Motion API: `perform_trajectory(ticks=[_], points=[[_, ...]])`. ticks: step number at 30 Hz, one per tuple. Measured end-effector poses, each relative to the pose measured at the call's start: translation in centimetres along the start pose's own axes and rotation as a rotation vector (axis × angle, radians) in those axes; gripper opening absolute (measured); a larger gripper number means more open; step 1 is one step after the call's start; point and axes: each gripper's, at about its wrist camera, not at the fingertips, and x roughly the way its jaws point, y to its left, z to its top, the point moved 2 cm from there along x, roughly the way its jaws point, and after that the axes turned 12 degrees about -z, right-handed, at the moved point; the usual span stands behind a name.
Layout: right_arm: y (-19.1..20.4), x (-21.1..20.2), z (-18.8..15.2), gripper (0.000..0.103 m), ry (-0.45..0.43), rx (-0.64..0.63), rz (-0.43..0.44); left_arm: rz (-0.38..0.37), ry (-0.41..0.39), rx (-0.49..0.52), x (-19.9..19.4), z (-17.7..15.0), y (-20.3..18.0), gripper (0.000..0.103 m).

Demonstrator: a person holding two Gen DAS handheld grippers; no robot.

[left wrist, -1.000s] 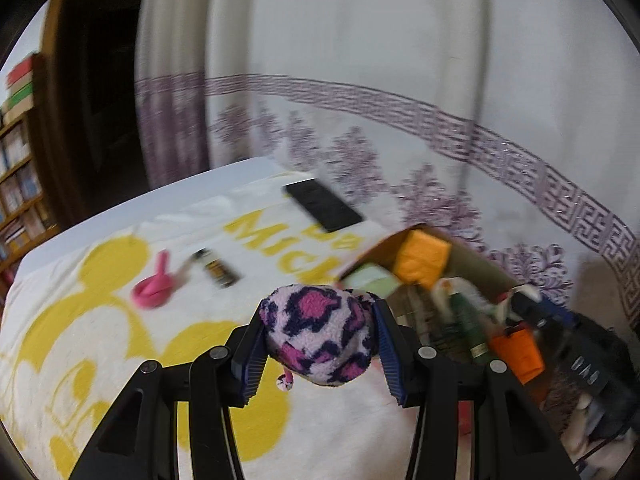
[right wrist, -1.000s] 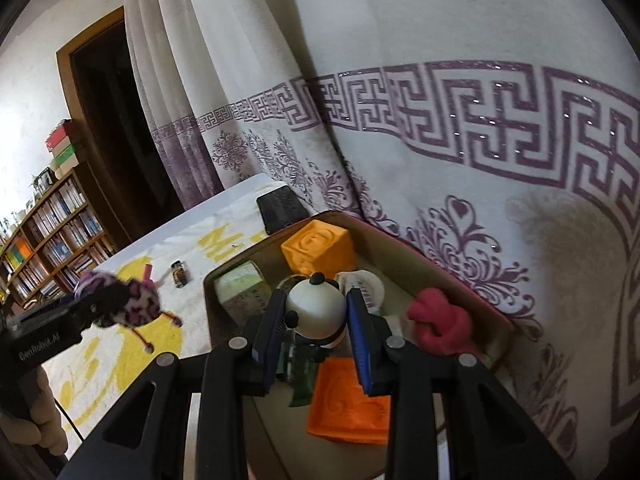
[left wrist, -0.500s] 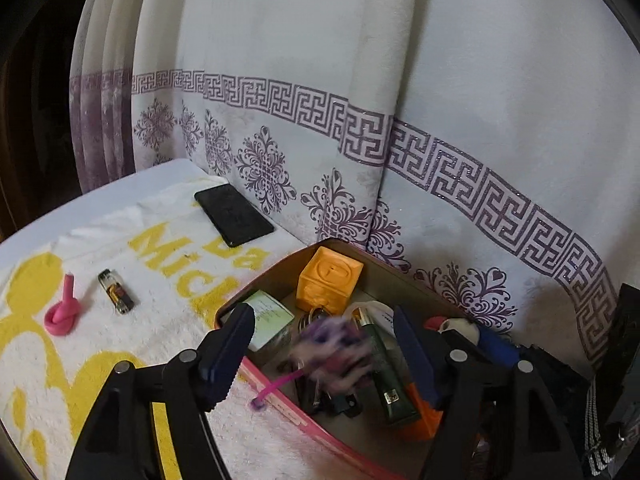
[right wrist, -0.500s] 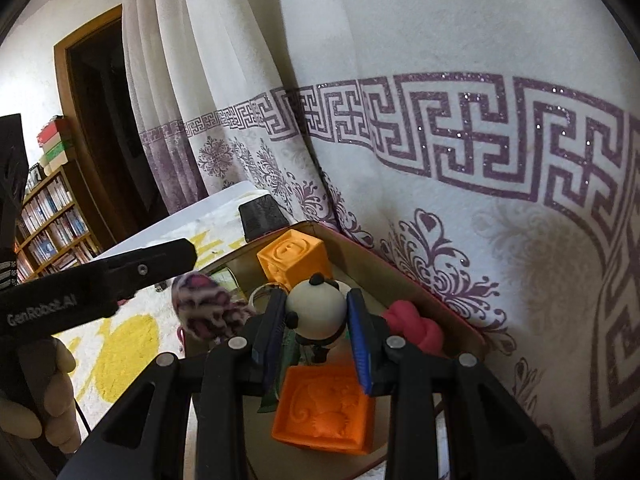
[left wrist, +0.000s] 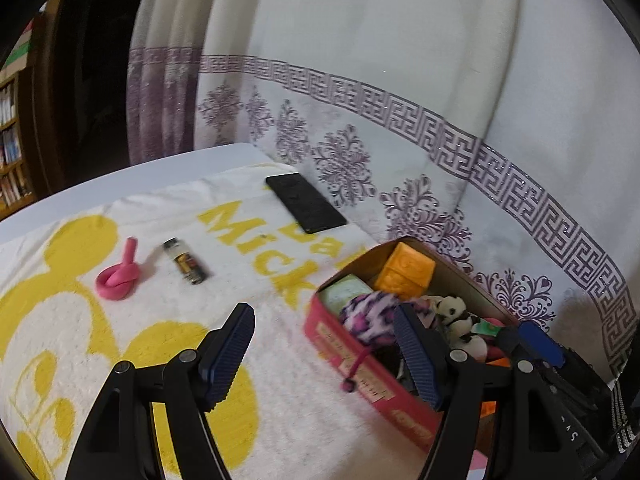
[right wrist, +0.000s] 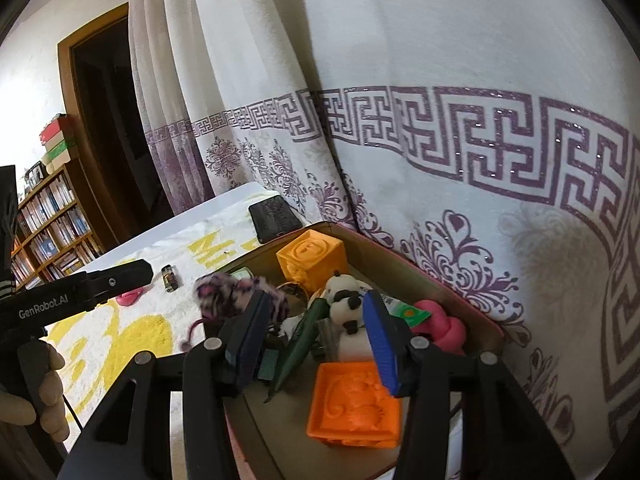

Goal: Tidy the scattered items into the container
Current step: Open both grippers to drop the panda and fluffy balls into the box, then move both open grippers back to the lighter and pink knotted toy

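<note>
"GenRobot.AI" printed on left tongs point(right wrist: 132, 274), released, empty; "Mick" on towel point(left wrist: 256, 236); right tongs point(right wrist: 320, 344) opening, panda toy point(right wrist: 346, 300) freed.

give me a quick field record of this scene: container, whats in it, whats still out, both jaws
container: red-sided box on the yellow-print towel
inside: plush pouch, panda toy, two orange blocks, pink knot
still out: pink balloon knot, lighter, black phone
left gripper: jaws open, nothing between
right gripper: jaws opening, panda between, pads clear of it
</note>
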Motion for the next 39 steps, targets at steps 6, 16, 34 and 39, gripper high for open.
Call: perform_trajectory(ticks=[6,16,34,39], points=[[1.4,-0.6,-0.2,0.062,-0.003,-0.015,0.001,0.007,-0.005,-0.019,-1.3,-0.6,1.6,0.073],[5.4,-1.0,-1.0,0.067,0.009,-0.089,0.065,0.093,-0.013,-0.114,-3.8,-2.7,7.4,0.073],[17.2,1.0,-2.9,0.067,0.105,-0.286,0.254,0.239,-0.031,-0.205,-7.5,-4.3,15.2,0.073],[18.8,1.9,-3.2,0.067,0.138,-0.309,0.269,0.284,-0.031,-0.196,-7.7,-4.5,16.1,0.073]])
